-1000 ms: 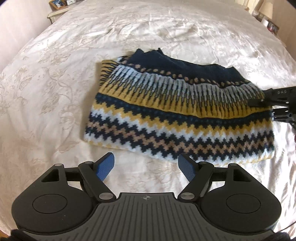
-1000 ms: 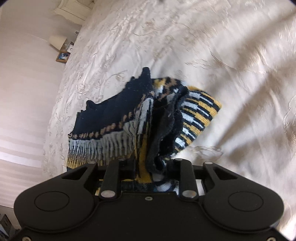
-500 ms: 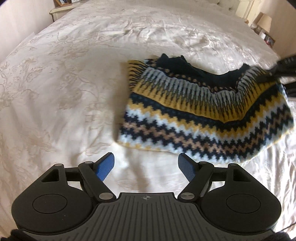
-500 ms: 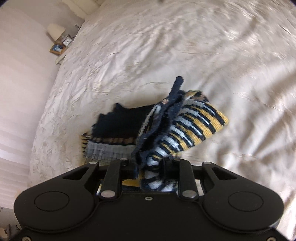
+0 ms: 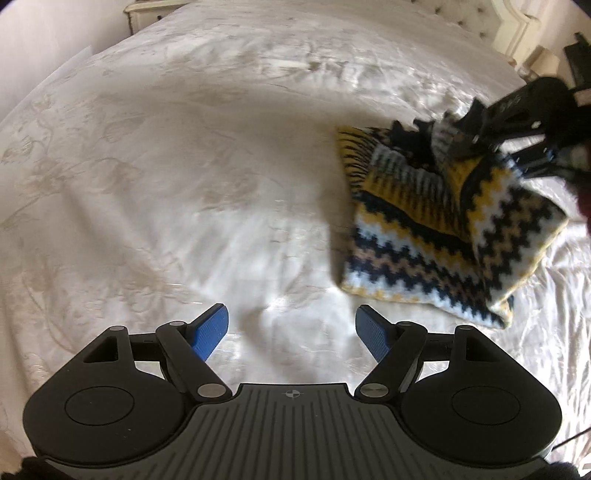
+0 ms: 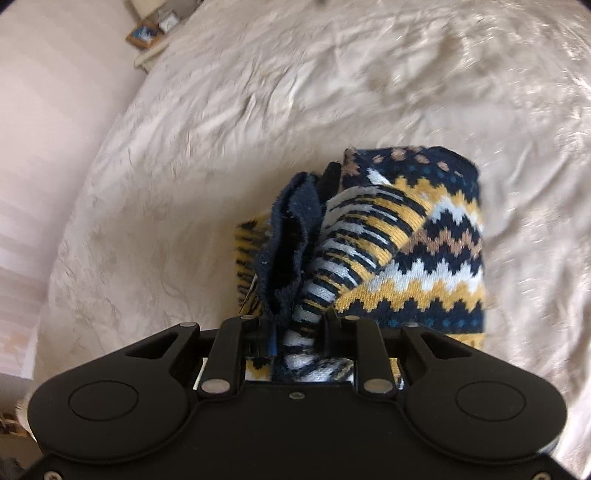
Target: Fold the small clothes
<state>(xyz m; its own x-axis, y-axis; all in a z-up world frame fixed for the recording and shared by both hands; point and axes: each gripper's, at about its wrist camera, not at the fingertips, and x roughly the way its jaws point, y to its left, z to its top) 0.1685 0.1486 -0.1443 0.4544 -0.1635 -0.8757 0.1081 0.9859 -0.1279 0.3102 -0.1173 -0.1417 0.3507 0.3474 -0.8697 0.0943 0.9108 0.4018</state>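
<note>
A small knitted sweater (image 5: 436, 229) with navy, yellow, white and tan zigzag bands lies on the cream bedspread (image 5: 207, 177) at the right of the left wrist view. Its right side is lifted and folded over toward the left. My right gripper (image 6: 295, 325) is shut on the sweater (image 6: 399, 258) at its bunched navy edge; it also shows in the left wrist view (image 5: 480, 144) above the sweater. My left gripper (image 5: 291, 328) is open and empty, hovering over bare bedspread to the left of the sweater.
The bed's headboard (image 5: 506, 22) is at the far right. A bedside table with picture frames (image 6: 151, 33) stands by the striped wall (image 6: 44, 129). The bedspread stretches wide to the left of the sweater.
My right gripper has carried the sweater's right side up and over to the left, folding it onto itself. My left gripper has drifted left, away from the sweater.
</note>
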